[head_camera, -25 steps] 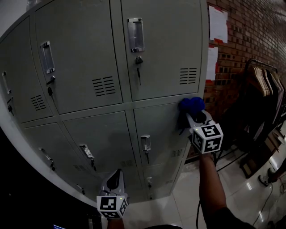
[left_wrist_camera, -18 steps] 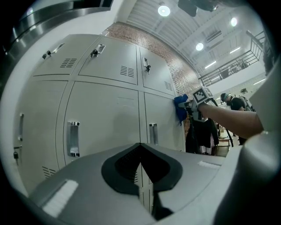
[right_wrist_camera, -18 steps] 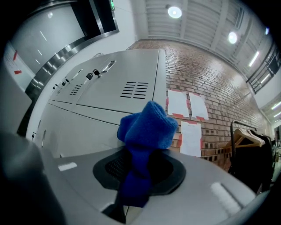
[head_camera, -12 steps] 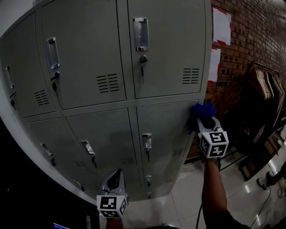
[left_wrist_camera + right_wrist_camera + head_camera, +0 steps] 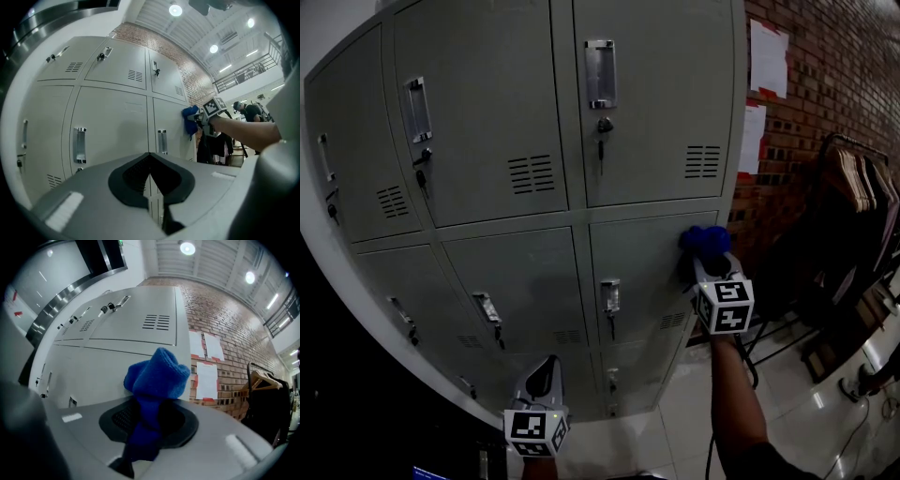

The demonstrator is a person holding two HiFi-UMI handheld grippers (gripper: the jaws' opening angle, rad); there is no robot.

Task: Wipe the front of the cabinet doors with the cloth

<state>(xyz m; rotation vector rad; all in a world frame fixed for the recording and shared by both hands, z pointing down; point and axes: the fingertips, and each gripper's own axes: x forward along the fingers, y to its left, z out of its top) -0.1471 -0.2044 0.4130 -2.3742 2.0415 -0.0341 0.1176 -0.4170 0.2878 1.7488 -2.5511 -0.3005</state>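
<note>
Left gripper point(image 5: 546, 366), jaws together and empty, hung below-left of the door handle point(image 5: 610, 296). Right gripper point(image 5: 705, 261) clamped the blue cloth point(image 5: 704, 240) against the cabinet door point(image 5: 642, 248), up-right of that handle; sweeping left, the loose cloth could probably snag on it and pull free.

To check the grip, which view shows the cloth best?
The right gripper view: the blue cloth fills its middle, clamped between the jaws. The head view shows it small, at a cabinet door; the left gripper view, tiny and far.
</note>
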